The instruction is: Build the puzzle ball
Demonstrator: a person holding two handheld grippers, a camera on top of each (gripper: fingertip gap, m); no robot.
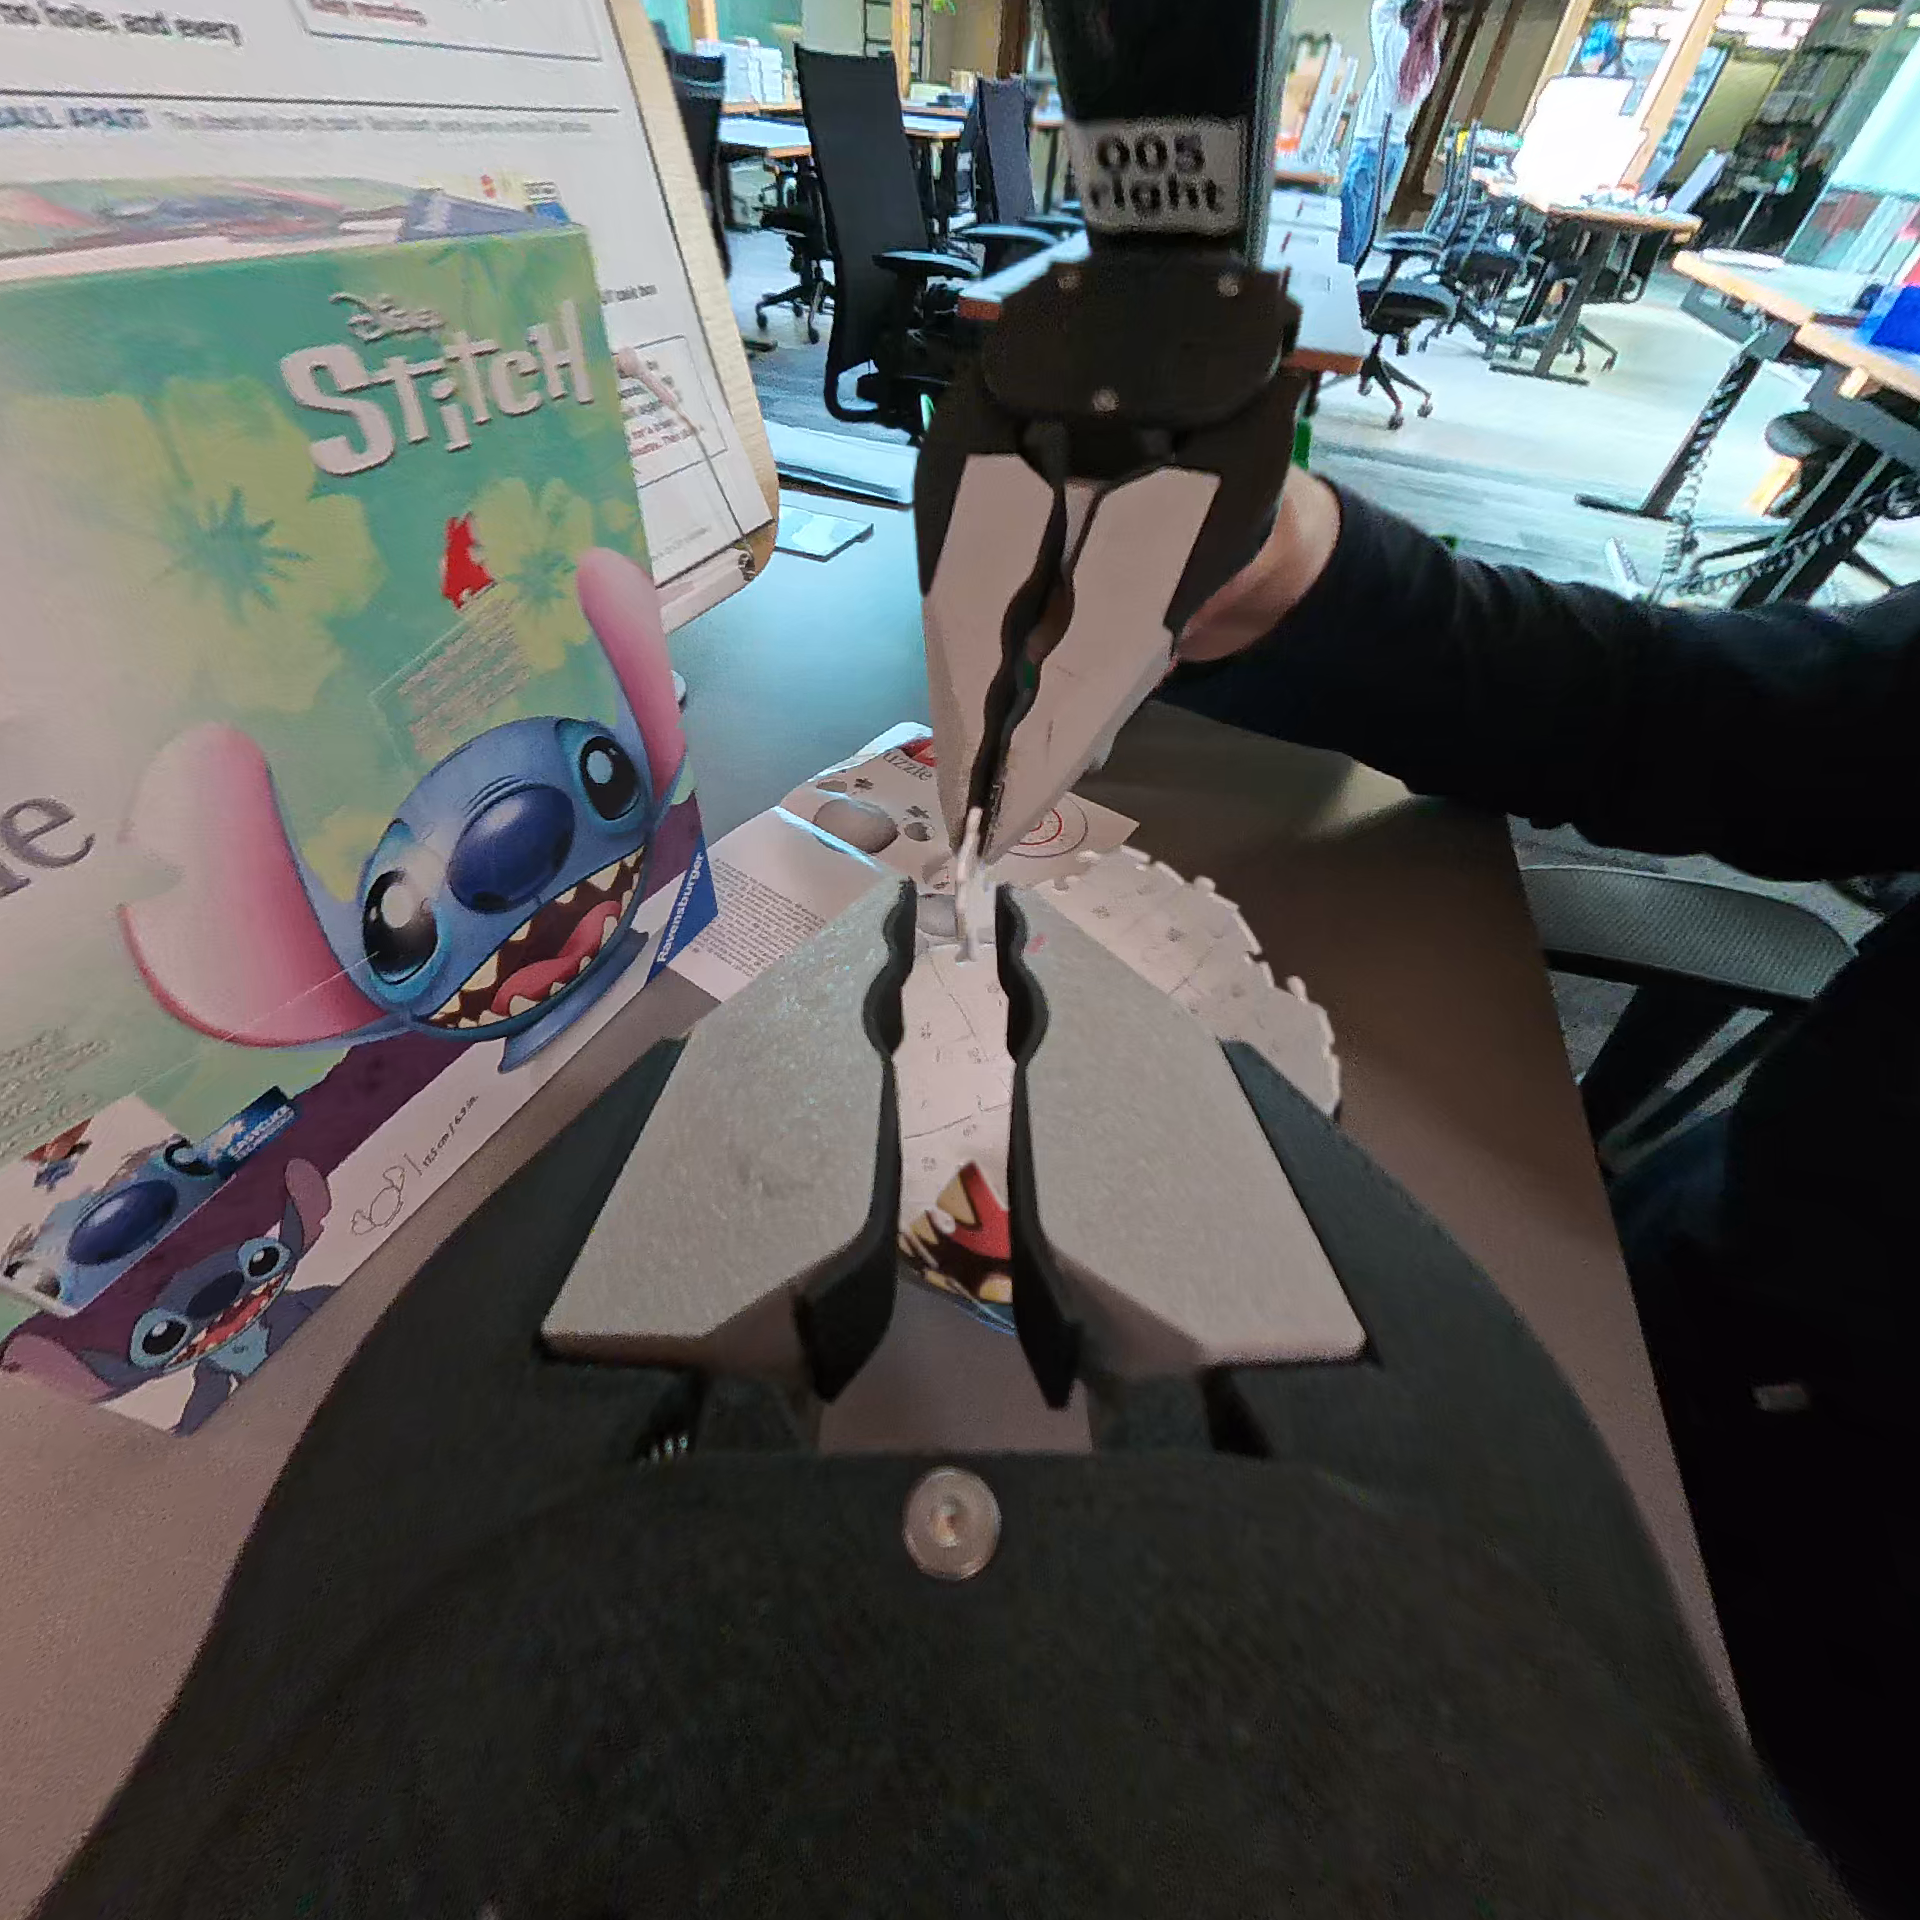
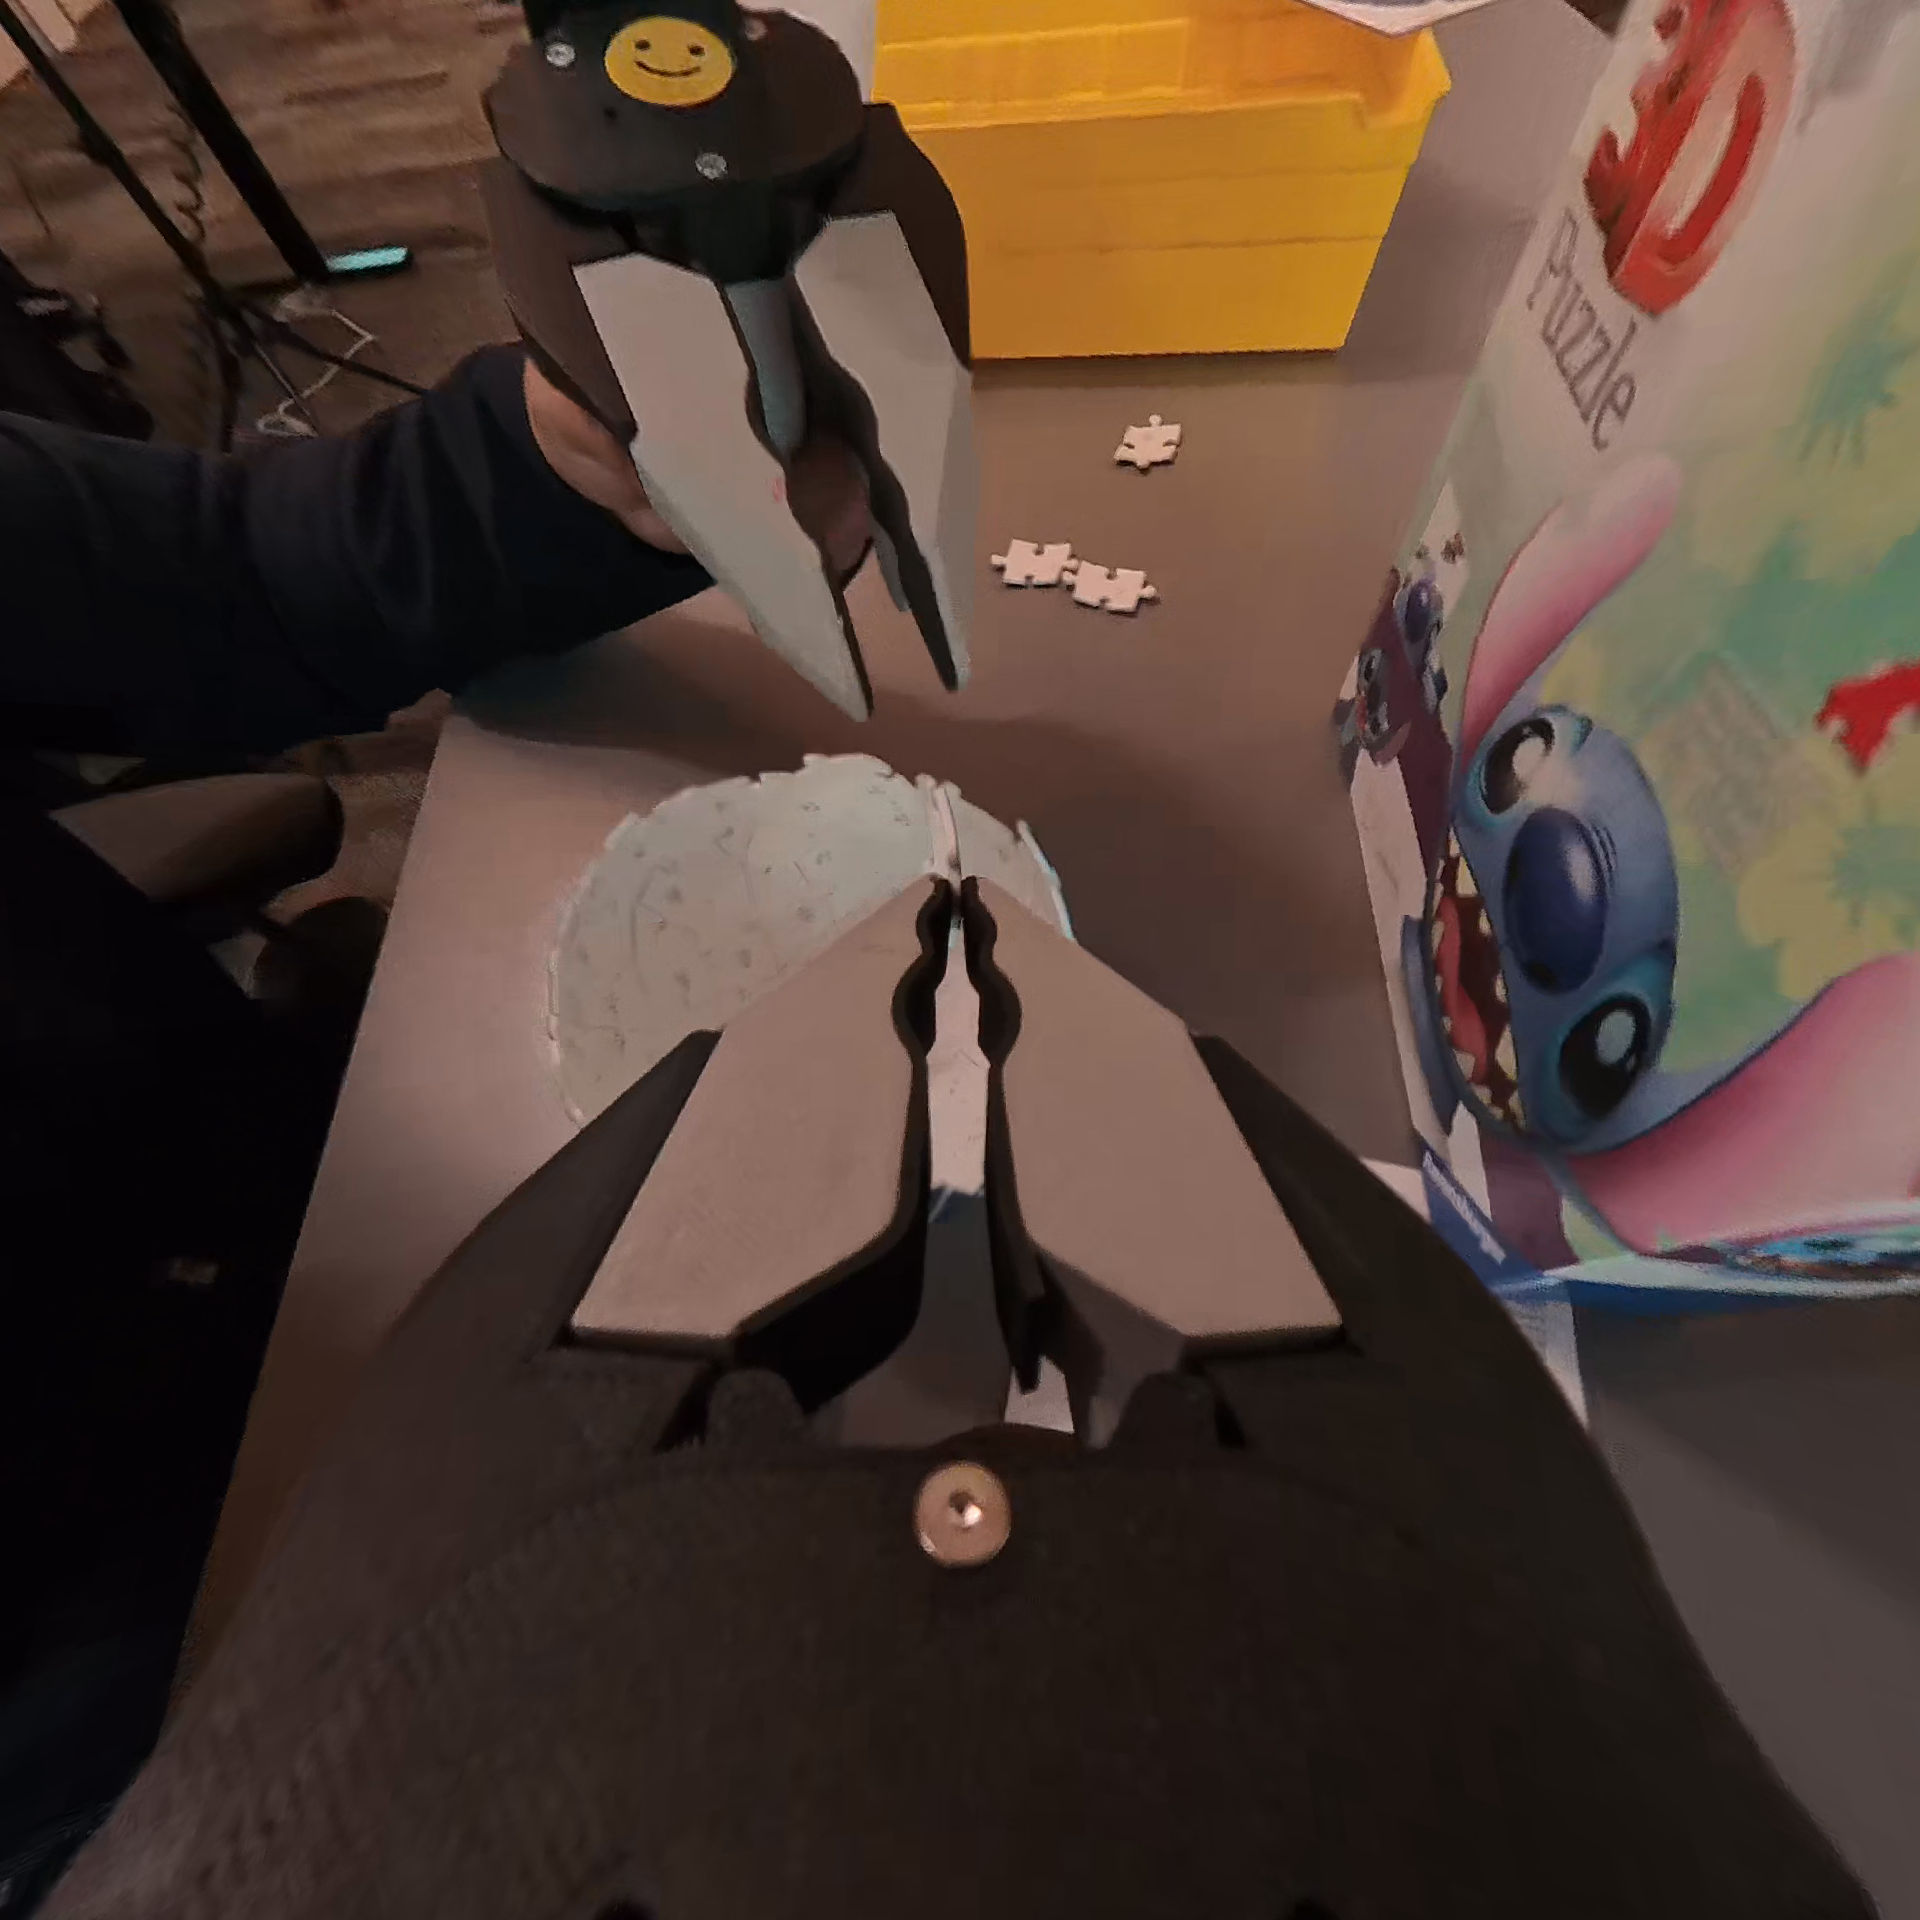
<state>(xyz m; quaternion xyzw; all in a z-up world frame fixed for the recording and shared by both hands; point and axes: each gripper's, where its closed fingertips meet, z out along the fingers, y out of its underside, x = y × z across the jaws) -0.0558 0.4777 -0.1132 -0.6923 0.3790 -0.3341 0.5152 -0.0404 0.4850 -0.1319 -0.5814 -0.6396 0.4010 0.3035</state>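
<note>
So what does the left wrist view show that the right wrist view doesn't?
Only the left wrist view shows the paper instruction sheet under the puzzle, the clipboard behind the box, and office chairs. Only the right wrist view shows the yellow bin and three loose puzzle pieces. Both show the half-built puzzle ball, the puzzle box, the right tool pinching a white piece, and the left tool.

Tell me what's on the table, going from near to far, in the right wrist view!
Half-built puzzle ball → two joined puzzle pieces → single puzzle piece → yellow bin.
</note>
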